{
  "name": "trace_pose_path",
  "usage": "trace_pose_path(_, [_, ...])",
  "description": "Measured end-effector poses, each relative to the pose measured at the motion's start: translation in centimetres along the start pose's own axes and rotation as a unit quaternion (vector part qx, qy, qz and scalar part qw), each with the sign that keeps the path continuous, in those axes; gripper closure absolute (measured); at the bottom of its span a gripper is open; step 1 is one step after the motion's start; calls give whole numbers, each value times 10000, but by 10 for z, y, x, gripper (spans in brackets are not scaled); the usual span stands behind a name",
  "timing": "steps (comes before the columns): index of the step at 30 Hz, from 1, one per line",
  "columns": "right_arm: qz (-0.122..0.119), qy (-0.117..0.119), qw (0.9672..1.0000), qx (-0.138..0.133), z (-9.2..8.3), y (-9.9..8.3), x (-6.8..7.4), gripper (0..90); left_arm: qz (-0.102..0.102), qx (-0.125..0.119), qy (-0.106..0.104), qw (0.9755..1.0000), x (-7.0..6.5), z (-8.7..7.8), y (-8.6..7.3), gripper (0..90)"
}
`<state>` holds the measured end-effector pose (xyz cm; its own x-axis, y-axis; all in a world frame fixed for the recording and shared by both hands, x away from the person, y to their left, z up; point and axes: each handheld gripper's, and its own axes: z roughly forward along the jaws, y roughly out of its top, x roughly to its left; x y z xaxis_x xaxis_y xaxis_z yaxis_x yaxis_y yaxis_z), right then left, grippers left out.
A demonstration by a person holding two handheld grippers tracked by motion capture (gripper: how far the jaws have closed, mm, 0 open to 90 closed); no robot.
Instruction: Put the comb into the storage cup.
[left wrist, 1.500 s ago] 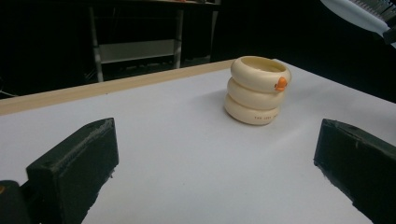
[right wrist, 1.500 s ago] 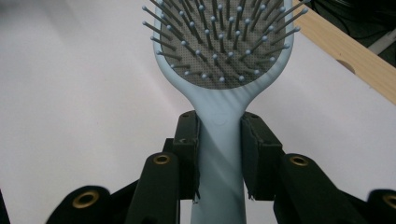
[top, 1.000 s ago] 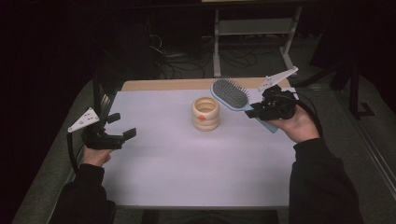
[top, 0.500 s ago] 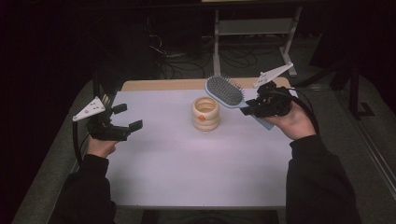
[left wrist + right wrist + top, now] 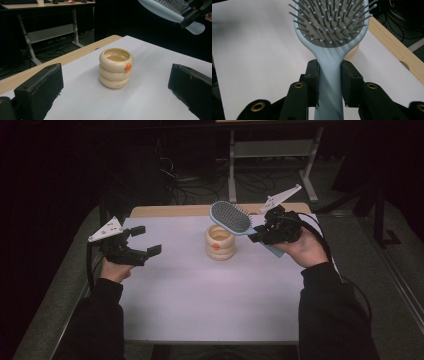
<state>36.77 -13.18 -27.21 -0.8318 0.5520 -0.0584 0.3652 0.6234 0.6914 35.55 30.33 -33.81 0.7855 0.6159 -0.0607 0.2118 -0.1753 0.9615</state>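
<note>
Pale-blue hairbrush: paddle type, grey cushion with ball-tipped bristles; held in the air above the far middle of the table, its head over the far rim of the cream holder and clear of it, bristles facing up.
Brush handle: clamped between the two black pads of the right gripper, one pad pressed on each side of the neck just below the head; in the left gripper view the end of the handle sticks out past the jaws at the top right.
Right gripper: closed on the brush handle, carried in the person's right hand at the far right of the table, grey plate on top tilted up and away, cable looping back past the sleeve.
Left gripper: jaws wide apart with nothing between them, held above the left part of the table in the person's left hand, pointing toward the holder and well apart from it.
Left jaws, own view: both black pads stand at the picture's edges, with the holder seen between them farther off.
Cream holder: a stack of three rounded rings, open at the top, with a small orange knob on its side; upright on the white surface, untouched by either gripper.
White table cover: spread over the wooden tabletop, whose bare edge shows along the far side.
</note>
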Motion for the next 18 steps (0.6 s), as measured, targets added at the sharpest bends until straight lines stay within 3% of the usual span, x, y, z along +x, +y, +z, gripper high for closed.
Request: trace_pose_path(18, [-45,78,9999,-74,10,9,4,685,104,13,-96,9999,-5,20,17,0])
